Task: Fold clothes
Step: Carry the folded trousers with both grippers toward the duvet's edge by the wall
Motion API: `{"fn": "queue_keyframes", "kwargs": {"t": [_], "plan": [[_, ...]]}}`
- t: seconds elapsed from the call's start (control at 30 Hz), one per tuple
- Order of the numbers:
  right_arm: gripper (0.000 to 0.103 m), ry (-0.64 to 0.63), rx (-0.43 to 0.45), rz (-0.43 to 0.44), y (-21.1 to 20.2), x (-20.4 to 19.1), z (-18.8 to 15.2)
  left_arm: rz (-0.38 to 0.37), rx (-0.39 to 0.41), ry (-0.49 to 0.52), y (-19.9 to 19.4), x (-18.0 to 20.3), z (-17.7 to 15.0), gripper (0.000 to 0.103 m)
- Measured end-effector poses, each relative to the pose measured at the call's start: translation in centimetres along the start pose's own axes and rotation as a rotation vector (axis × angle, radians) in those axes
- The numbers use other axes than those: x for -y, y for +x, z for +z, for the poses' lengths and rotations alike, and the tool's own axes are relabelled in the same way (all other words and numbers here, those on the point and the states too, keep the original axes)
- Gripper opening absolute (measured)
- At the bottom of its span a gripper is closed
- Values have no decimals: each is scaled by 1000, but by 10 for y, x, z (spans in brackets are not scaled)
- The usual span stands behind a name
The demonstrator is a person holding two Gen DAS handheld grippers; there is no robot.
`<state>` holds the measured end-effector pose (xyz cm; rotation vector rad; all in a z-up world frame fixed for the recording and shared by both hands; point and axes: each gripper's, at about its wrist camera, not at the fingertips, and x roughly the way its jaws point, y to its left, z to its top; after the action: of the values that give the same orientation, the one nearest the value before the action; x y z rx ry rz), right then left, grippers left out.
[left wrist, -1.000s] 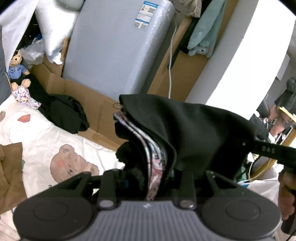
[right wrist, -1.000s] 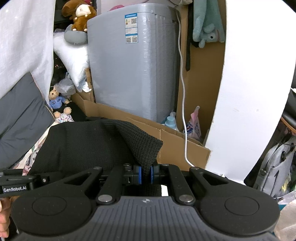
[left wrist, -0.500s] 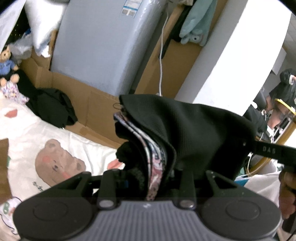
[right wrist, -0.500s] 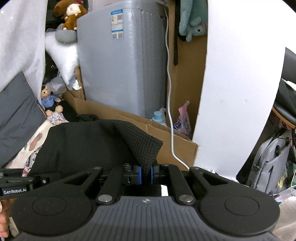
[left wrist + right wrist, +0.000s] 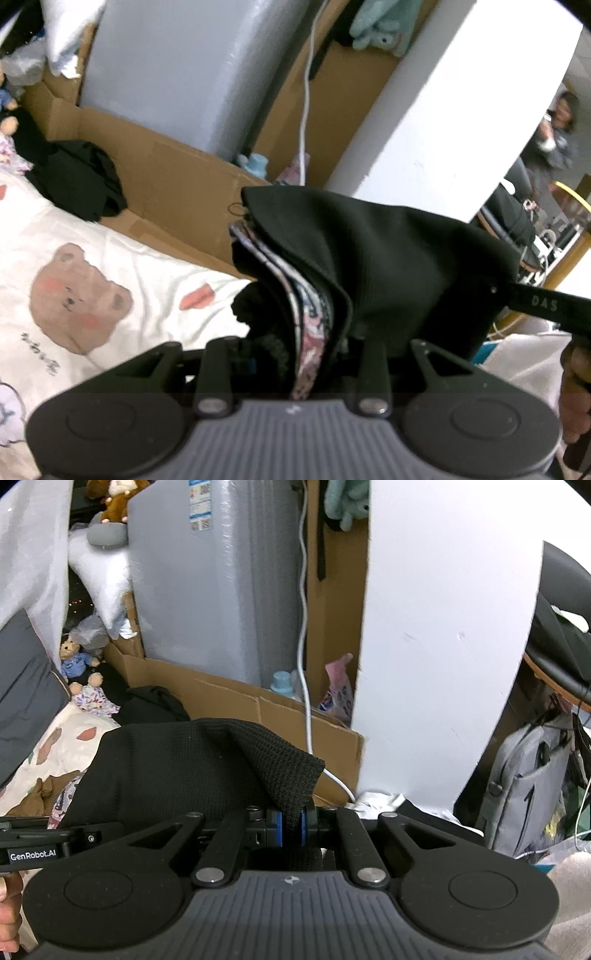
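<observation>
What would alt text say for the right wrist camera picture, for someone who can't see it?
The right gripper, seen from just behind, has its blue-padded fingers pinched on a corner of a black knit garment that stretches off to the left. Beyond stand a grey wrapped appliance, cardboard boxes and a white panel.

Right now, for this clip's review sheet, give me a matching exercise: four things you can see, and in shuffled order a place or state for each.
Things:
1. black knit garment
2. right gripper
3. bear-print sheet
4. white cable

Places or states:
A. hangs down beside the grey wrapped appliance
B. spread out below the left gripper
C. clamped at both ends, one gripper on each
D. shut on a corner of knit fabric

Pairs: 1-C, 2-D, 3-B, 4-A
</observation>
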<state>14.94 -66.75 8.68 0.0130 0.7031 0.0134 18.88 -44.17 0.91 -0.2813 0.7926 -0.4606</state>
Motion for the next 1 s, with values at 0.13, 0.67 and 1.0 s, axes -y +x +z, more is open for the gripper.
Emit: {"fn": "queue_keyframes", "kwargs": {"t": [0.13,0.67,1.0], "plan": [[9,6,-5,-36,-4,23,-9,-41,-14,6,15,18,-9,35],[9,35,-23,-142,-10,98,-25,-119,-63,25,68,74,-34,35],[9,68,-55,-177,18,135,-29,-130,-121,44,114,86,-32,35]]}}
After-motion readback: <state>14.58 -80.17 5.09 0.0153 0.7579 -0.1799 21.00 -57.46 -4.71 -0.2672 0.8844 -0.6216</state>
